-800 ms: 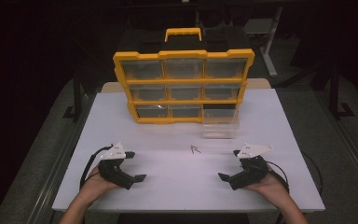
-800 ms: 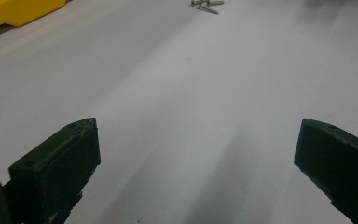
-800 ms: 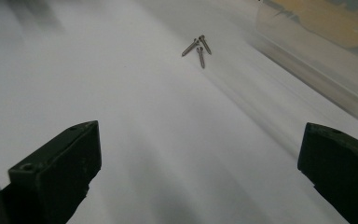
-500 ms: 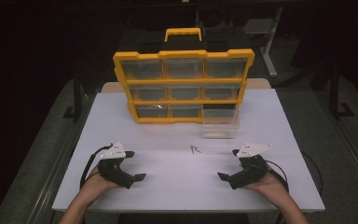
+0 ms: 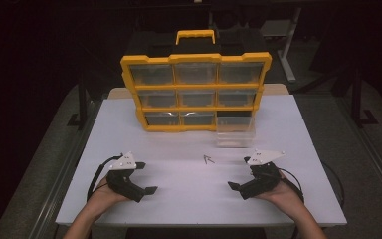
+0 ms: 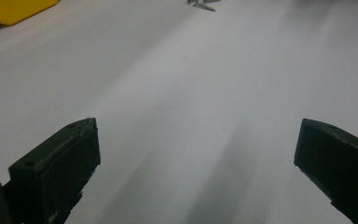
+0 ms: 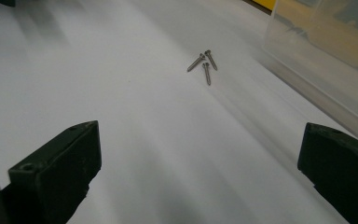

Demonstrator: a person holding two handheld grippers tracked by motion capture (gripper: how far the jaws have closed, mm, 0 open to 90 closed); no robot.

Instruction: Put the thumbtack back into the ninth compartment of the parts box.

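Change since earlier: I see nothing shifted; both hands rest near the desk's [image 5: 129,124] near edge as before, and the screws and the clear drawer lie where they lay.

Organiser: the yellow organiser [image 5: 196,92] stands upright at the desk's far edge, its bottom-right slot empty.

Clear drawer: the clear drawer [image 5: 235,132] sits on the desk just in front of that slot; in the right gripper view it lies at the upper right [image 7: 326,56].

Screws: three small screws [image 5: 209,160] lie together at about the desk's middle, well apart from both grippers. In the right gripper view they sit ahead of the jaws, past the gap [image 7: 204,63]; in the left gripper view I think the small grey bits at the top edge are the same screws [image 6: 203,4], though it is blurred there.

Left gripper: the left gripper [image 5: 146,190] is held low near the desk's near-left corner, tips pointing toward the middle; jaws stand wide apart with nothing between them [image 6: 196,163].

Right gripper: the right gripper [image 5: 235,187] mirrors it near the near-right corner, jaws spread wide and gripping nothing [image 7: 200,163].
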